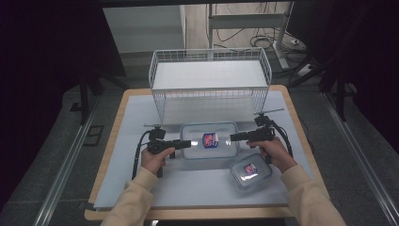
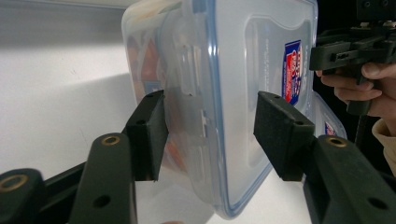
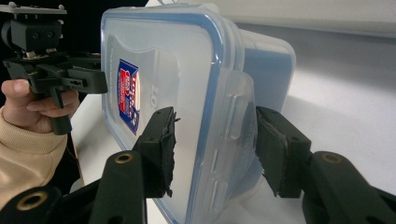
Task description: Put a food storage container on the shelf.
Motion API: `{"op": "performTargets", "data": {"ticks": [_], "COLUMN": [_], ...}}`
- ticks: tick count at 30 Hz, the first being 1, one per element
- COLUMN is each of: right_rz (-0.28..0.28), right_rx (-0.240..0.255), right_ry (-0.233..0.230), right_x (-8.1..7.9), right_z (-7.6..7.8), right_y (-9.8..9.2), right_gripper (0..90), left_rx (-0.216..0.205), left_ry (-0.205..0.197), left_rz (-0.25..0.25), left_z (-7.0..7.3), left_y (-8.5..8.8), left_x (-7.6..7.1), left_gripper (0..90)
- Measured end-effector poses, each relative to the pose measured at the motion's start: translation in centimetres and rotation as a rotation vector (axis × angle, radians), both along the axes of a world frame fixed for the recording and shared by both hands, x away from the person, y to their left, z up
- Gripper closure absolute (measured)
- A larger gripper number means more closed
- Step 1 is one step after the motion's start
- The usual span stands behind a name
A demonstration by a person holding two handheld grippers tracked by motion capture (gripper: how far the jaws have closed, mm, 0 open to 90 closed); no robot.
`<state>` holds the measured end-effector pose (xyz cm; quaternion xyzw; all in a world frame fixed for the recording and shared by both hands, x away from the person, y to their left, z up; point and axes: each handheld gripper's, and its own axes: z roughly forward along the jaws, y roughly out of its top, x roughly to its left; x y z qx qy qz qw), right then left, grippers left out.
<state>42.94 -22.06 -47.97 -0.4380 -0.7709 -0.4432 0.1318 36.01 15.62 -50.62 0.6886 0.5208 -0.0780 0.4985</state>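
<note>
Large lidded container (image 1: pixel 209 140) sitting mid-desk, flanked by both tools.

Left tool (image 1: pixel 184 144) is reaching in from the left side of the container; in the left gripper view its jaws are standing apart astride the side latch, one pad (image 2: pixel 150 133) against the wall, the other not visibly pressing the lid. Right tool (image 1: pixel 236 137) is meeting the opposite side, jaws likewise straddling the rim, contact not certain. A smaller lidded container (image 1: pixel 250 172) is lying near the right hand (image 1: pixel 275 151); a white wire basket (image 1: pixel 210 82) is standing behind, on the white desk (image 1: pixel 197 188).
</note>
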Motion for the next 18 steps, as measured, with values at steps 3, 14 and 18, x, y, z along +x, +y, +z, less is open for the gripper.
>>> {"op": "performTargets", "data": {"ticks": [3,14,18], "right_rz": [0.001,-0.002,-0.005], "right_rx": [-0.002,-0.003,0.008], "right_ry": [-0.020,-0.077,-0.102], "right_x": [-0.1,-0.3,-0.5], "right_z": [0.1,0.9,1.7], "right_y": [0.0,-0.1,-0.2], "right_gripper": [50.4,50.7,50.7], "left_rx": [-0.005,-0.006,0.004], "left_ry": [-0.008,-0.032,-0.063], "left_rz": [0.005,0.000,-0.002], "left_z": [0.1,0.7,1.8], "left_y": [0.0,0.0,-0.1], "left_x": [0.0,0.2,0.3], "left_gripper": [47.5,48.2,48.2]}}
